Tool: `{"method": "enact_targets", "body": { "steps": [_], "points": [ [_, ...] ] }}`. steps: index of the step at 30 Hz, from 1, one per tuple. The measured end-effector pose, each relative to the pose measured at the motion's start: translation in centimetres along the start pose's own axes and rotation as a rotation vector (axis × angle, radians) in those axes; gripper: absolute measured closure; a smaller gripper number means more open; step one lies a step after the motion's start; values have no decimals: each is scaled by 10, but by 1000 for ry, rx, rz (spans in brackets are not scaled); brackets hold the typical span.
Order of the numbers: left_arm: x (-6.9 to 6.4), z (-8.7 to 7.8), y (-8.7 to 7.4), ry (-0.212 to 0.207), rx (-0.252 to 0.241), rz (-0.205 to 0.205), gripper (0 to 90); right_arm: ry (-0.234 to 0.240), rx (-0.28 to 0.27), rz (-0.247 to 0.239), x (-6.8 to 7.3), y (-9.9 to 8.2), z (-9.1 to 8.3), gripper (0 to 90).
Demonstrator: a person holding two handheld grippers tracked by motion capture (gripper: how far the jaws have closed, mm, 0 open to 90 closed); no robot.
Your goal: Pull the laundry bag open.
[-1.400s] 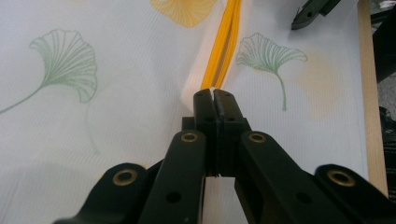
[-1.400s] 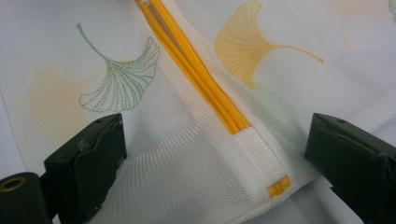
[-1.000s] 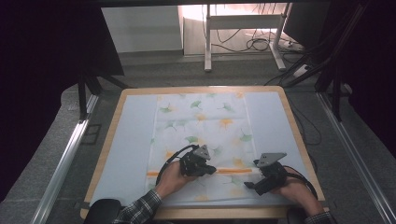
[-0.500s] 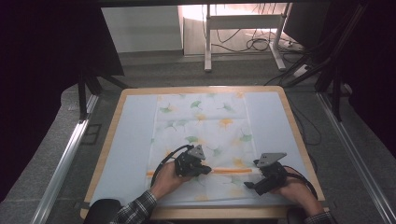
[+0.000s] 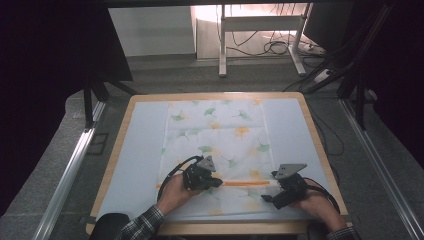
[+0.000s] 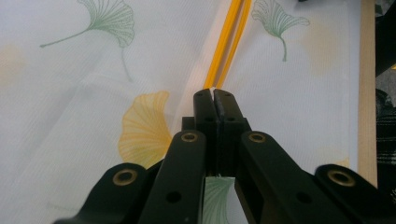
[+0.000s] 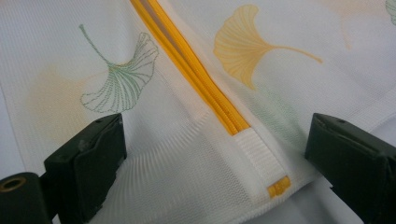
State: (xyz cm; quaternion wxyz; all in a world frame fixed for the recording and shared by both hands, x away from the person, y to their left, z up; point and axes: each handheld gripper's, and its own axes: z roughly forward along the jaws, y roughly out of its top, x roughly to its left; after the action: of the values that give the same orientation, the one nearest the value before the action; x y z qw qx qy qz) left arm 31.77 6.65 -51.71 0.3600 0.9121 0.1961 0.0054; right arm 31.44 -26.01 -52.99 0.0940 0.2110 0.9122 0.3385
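Observation:
A white mesh bag [image 5: 220,135] printed with green and yellow leaves lies flat on the table. An orange zipper [image 5: 247,183] runs across its near end. My left gripper [image 5: 219,181] points right along that zipper. Its jaws [image 6: 214,93] are shut on the zipper line, where the two yellow tapes [image 6: 224,56] meet, and the pull is hidden between the pads. My right gripper [image 5: 267,200] sits at the bag's near right corner. It [image 7: 217,126] stands open, one jaw on each side of the zipper's stitched end [image 7: 261,161], not pressing it.
A pale blue mat [image 5: 140,150] covers the wooden-rimmed table [image 5: 114,155]. Metal rails [image 5: 70,170] run along both sides of the table. Behind it, a desk frame and cables [image 5: 280,47] stand on the floor.
The left gripper has slid a little to the left along the zipper, baring more orange tape on its right. The right gripper has stayed put.

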Motion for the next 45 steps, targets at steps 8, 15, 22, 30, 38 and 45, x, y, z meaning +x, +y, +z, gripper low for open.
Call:
{"method": "enact_targets", "body": {
  "steps": [8,15,22,30,38,45],
  "points": [
    [1,-5,-5,4,1,-10,900,-1,0,1,0,0,0,52],
    [3,-11,-13,22,17,-24,900,-1,-1,2,0,0,0,52],
    [5,-19,-22,36,9,-48,900,-1,-1,1,0,0,0,52],
    [7,-26,-30,51,11,-58,900,-2,-1,2,0,0,0,52],
    [6,-32,-37,69,13,-67,900,-2,-2,3,0,0,0,52],
    [6,-37,-43,80,12,-74,900,-4,-1,6,0,0,0,52]
  ]
}}
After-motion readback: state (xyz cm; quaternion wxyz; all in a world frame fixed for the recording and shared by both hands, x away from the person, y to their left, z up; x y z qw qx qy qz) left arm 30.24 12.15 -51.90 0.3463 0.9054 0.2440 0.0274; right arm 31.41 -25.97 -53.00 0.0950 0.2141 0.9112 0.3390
